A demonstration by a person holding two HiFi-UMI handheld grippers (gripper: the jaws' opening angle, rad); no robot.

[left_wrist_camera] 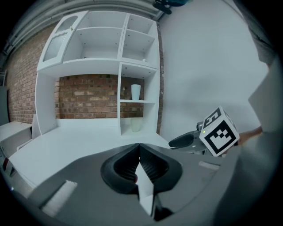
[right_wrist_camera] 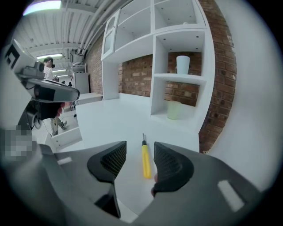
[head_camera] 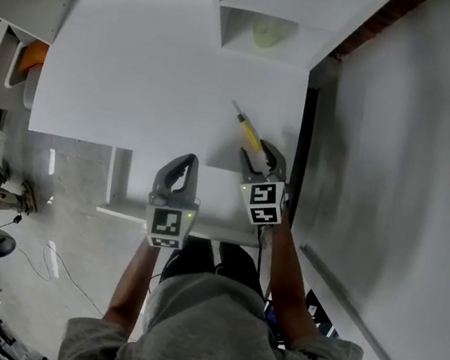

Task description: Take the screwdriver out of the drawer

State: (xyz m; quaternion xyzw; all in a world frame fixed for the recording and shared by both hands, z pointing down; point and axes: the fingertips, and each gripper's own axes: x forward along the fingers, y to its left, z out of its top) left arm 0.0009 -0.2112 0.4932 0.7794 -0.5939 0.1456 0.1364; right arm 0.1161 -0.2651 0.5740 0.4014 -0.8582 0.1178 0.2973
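Observation:
A yellow-handled screwdriver (head_camera: 249, 132) lies flat on the white desk (head_camera: 140, 74), its metal tip pointing toward the shelves. My right gripper (head_camera: 263, 151) hovers just behind the handle, open, its pads not touching it. In the right gripper view the screwdriver (right_wrist_camera: 145, 161) shows in the gap of the right gripper (right_wrist_camera: 139, 145), on the desk below. My left gripper (head_camera: 185, 161) hangs to the left of the right one, over the desk's front edge. In its own view the left gripper (left_wrist_camera: 139, 148) is shut with nothing held.
A white shelf unit (head_camera: 265, 1) stands at the desk's back, holding a pale green cup (right_wrist_camera: 174, 109) and a white cup (right_wrist_camera: 182, 64). A white wall (head_camera: 400, 163) runs close along the right. A white ledge (head_camera: 140, 219) juts out below the desk's front edge. Tools and cables litter the floor at the left.

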